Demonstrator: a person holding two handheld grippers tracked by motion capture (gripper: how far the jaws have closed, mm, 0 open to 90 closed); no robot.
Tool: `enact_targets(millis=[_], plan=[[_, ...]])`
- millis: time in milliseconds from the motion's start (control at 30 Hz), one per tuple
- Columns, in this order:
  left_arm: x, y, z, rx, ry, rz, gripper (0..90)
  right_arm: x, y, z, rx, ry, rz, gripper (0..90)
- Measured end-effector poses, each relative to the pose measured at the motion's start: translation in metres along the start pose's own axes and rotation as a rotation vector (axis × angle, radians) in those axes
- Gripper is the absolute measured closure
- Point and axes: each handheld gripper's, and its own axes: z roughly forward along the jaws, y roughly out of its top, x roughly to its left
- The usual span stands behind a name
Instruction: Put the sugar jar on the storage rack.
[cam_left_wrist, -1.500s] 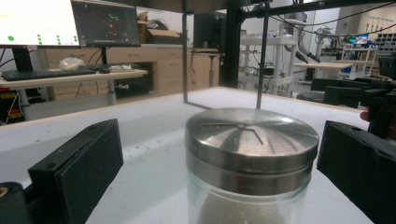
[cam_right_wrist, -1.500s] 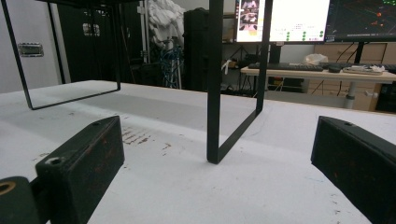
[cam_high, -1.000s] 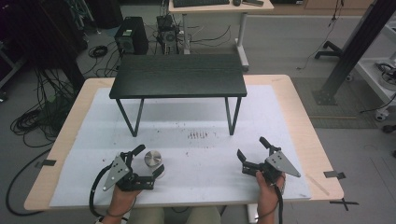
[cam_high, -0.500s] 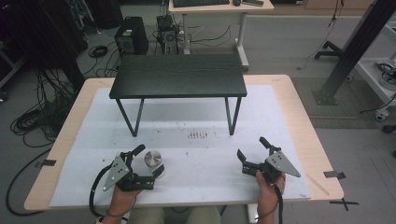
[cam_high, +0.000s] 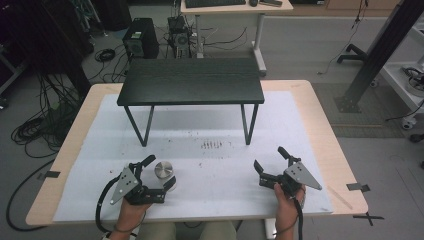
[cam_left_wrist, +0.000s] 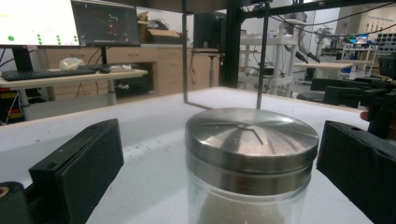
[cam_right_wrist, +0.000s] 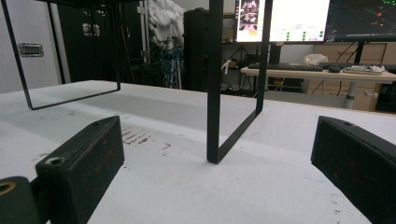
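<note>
Between spread jaws of left claw (cam_high: 159, 173): glass jar (cam_high: 163, 170) with metal lid, upright on white mat (cam_high: 210, 165), gap each side, not touched. Right claw (cam_high: 272, 162) well apart to its right, jaws wide, holding nothing. Ahead of both claws: black stand (cam_high: 192, 80), its thin legs on mat; one leg frame (cam_right_wrist: 233, 84) straight before right claw. Brown specks (cam_high: 212, 145) on mat between.

Glass jar (cam_left_wrist: 250, 186) with a flat brushed-steel lid (cam_high: 163, 169), upright on the white table cover, lid on, something pale inside, near the table's front edge, left of centre, between the open jaws, apart from both.
</note>
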Motion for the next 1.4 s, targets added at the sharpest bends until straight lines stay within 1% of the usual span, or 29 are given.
enact_targets(millis=[600, 800, 900, 1400], plan=[[0.0, 0.0, -0.0001, 0.0, -0.004, 0.0, 2.9, 0.0, 0.0, 0.0001, 0.0, 0.0, 0.0, 2.5], [0.0003, 0.0, -0.0006, 0.0, -0.037, -0.001, 9.5, 0.0, 0.0, 0.0, 0.0, 0.0, 0.0, 2.5], [0.0004, 0.0, -0.0008, 0.0, -0.045, 0.0, 10.9, 0.0, 0.0, 0.0, 0.0, 0.0, 0.0, 2.5], [0.001, 0.0, -0.0019, 0.003, -0.091, -0.001, 26.1, 0.0, 0.0, 0.0, 0.0, 0.0, 0.001, 2.5]])
